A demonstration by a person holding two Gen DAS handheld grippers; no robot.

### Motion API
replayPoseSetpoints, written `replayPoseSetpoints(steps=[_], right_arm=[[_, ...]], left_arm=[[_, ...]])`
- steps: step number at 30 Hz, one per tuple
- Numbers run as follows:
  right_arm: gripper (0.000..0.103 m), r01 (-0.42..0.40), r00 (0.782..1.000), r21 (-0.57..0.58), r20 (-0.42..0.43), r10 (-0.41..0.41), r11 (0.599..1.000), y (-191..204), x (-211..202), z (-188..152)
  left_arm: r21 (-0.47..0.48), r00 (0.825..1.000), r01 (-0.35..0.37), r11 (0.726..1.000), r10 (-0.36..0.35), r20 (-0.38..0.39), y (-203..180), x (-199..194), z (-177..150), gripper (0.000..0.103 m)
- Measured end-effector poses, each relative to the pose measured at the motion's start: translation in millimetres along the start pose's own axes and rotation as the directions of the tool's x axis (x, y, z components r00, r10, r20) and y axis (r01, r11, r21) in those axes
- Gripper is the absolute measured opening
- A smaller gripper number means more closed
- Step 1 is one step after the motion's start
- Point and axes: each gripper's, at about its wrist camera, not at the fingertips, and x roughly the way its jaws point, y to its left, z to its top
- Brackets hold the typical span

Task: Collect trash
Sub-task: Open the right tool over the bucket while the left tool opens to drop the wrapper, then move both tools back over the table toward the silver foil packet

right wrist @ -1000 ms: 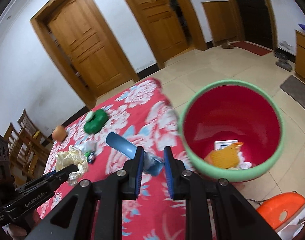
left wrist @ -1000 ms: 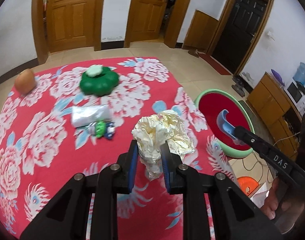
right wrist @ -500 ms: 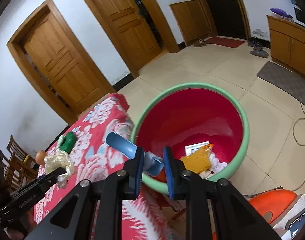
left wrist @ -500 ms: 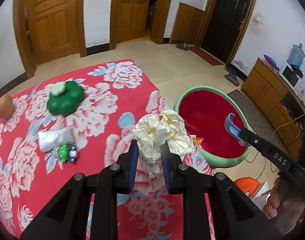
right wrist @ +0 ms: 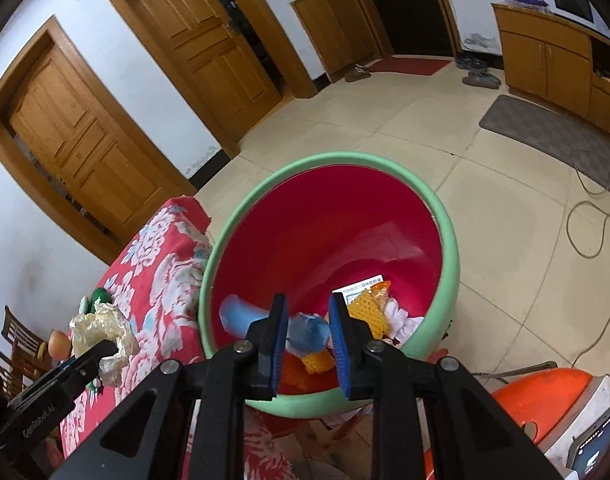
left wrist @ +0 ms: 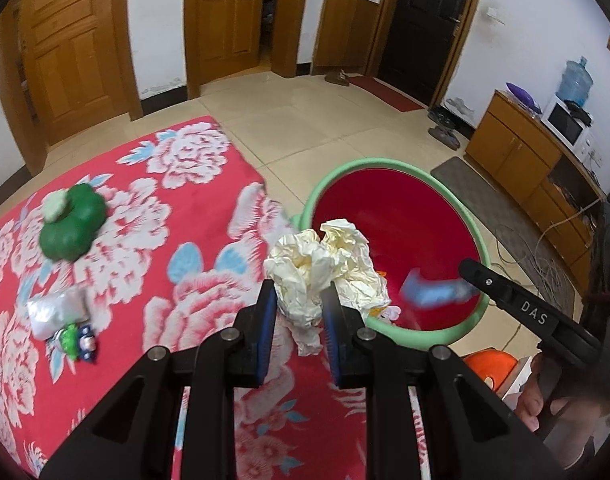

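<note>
Beside the red floral table [left wrist: 153, 264], a hand-held gripper [left wrist: 471, 270] reads "DAS".

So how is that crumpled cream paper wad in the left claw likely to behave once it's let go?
The crumpled paper wad looks light and springy: its creased folds bulge beyond the left claw, so it should puff back. Irregular and soft, it will probably drop without rolling, though it may snag on the bin's green rim.

1. A red floral tablecloth [left wrist: 153, 280] covers the tabletop.
2. A green lobed plush cushion [left wrist: 73, 228] lies on the cloth.
3. Brown panelled wooden doors [left wrist: 69, 48] line the white wall.
4. A blue water jug [left wrist: 576, 80] stands on a low wooden cabinet [left wrist: 517, 148].
</note>
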Motion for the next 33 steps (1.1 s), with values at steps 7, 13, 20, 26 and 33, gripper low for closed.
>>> replayPoseSetpoints(steps=[7,13,20,26,33], right_arm=[[0.029,-0.012,1.0,0.038,0.022,0.011,0.999,-8.8,-4.3,3.9],[0.034,-0.016,0.999,0.073,0.051,0.012,0.997,-14.8,-13.6,5.6],[0.038,-0.014,0.998,0.091,0.064,0.008,0.996,-20.1,-18.8,6.1],[0.042,-0.022,0.998,0.091,0.068,0.016,0.996,-18.7,-20.8,5.0],[0.049,-0.031,0.997,0.054,0.075,0.026,0.998,-8.2,-32.3,2.8]], left_arm=[[0.036,0.999,0.041,0.999,-0.041,-0.01,-20.1,15.9,5.7,0.022],[0.062,0.996,0.084,0.995,-0.082,-0.035,-35.1,31.0,10.5,0.023],[0.063,0.994,0.107,0.992,-0.105,-0.029,-43.7,32.9,15.1,0.044],[0.047,0.996,0.087,0.995,-0.086,-0.024,-37.0,26.6,13.7,0.049],[-0.002,0.999,0.05,0.999,-0.05,0.004,-11.6,7.1,11.5,0.054]])
